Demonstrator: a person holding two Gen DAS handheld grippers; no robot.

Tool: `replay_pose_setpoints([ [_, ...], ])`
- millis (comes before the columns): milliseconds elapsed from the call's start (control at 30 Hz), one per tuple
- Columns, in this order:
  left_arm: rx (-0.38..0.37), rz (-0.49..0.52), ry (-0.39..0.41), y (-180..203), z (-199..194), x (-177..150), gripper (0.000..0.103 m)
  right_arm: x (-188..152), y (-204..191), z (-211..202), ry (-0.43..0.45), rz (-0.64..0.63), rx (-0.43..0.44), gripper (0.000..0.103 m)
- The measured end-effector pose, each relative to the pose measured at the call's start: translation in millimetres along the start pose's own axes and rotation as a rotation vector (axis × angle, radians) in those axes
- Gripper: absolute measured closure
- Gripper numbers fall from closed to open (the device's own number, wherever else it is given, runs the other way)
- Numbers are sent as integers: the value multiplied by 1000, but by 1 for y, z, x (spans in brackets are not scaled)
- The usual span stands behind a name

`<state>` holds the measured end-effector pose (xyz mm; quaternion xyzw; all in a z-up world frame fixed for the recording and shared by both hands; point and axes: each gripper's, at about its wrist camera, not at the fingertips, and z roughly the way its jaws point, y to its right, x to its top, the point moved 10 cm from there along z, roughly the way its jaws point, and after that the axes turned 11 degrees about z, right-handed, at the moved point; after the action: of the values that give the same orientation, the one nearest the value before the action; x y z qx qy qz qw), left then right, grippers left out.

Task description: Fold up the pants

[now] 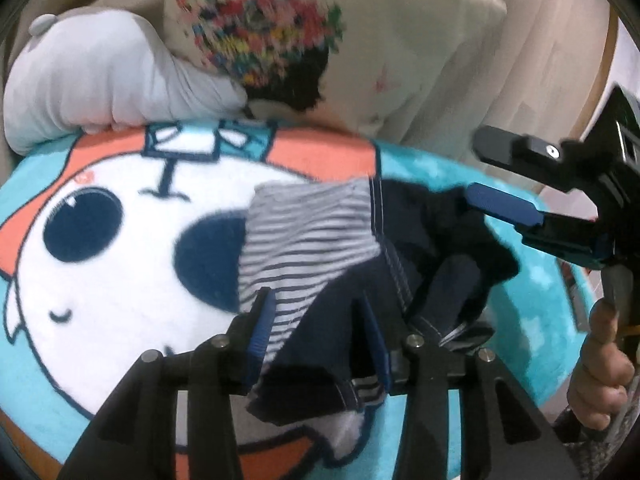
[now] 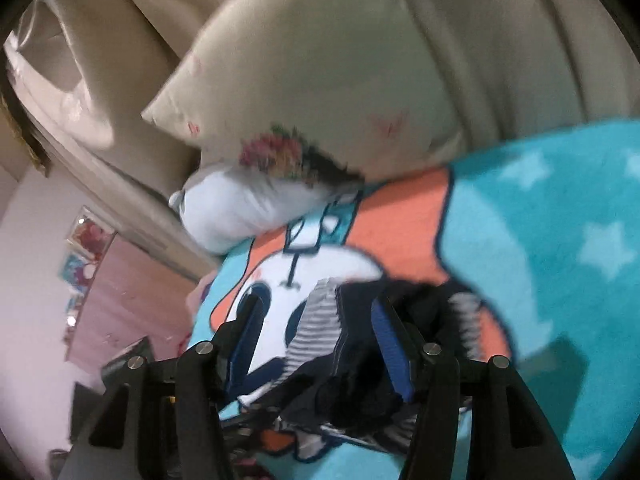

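Note:
Small navy pants point(image 1: 420, 236) with a grey-striped lining point(image 1: 304, 232) lie crumpled on a teal cartoon blanket point(image 1: 120, 280). My left gripper point(image 1: 316, 320) has its jaws around the near edge of the pants, with cloth between the blue pads, still some way apart. My right gripper point(image 1: 484, 172) hovers open over the far right part of the pants. In the right wrist view, the right gripper point(image 2: 316, 320) is open above the pants point(image 2: 360, 360), its fingers either side of the cloth.
A beige cushion with a colourful print point(image 1: 280, 32) and a white plush pillow point(image 1: 100, 76) lean at the back of the blanket. A pink wall and cabinet point(image 2: 120, 280) lie to the left. The person's hand point(image 1: 600, 368) holds the right gripper.

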<state>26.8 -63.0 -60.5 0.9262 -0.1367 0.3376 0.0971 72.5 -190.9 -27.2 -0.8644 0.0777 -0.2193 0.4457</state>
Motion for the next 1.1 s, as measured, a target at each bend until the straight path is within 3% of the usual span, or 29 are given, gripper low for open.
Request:
replay_pose_setpoints([
  [100,27,34,-32,0,12,-9,60,-5,33,6,-1,64,-52,43],
  [233,-15,27,-18,-3,2,-2,60,-7,48,-4,37,83,-77,44],
  [400,-42,-70,61,-33,-17,20,35,2,46,-33,122,23,-128,27],
  [600,-106,-192,17,-67,8,29,25,-3,72,-18,64,101,-127,27],
  [767,-258,-194,-96,-46,52,25,24,-13,77,13,-9,130,-87,27],
  [800,-247,-181,-74,-43,52,28,24,-12,76,14,-2,129,-77,27],
  [833,-258,-157,-77,-36,53,29,29,-12,74,17,-14,134,-66,41],
  [867,-309,-147,-100,-26,55,29,58,-12,73,20,-30,142,-57,54],
  [900,-320,-147,-114,-22,56,28,72,-13,72,20,-34,143,-57,54],
  [933,-306,-145,-105,-22,54,30,74,-12,70,20,-32,134,-61,58],
  [1000,-310,-154,-91,-25,50,35,88,-8,58,17,-27,106,-53,61],
  [1100,-317,-188,-69,-34,45,47,88,4,35,16,-13,68,-29,62],
])
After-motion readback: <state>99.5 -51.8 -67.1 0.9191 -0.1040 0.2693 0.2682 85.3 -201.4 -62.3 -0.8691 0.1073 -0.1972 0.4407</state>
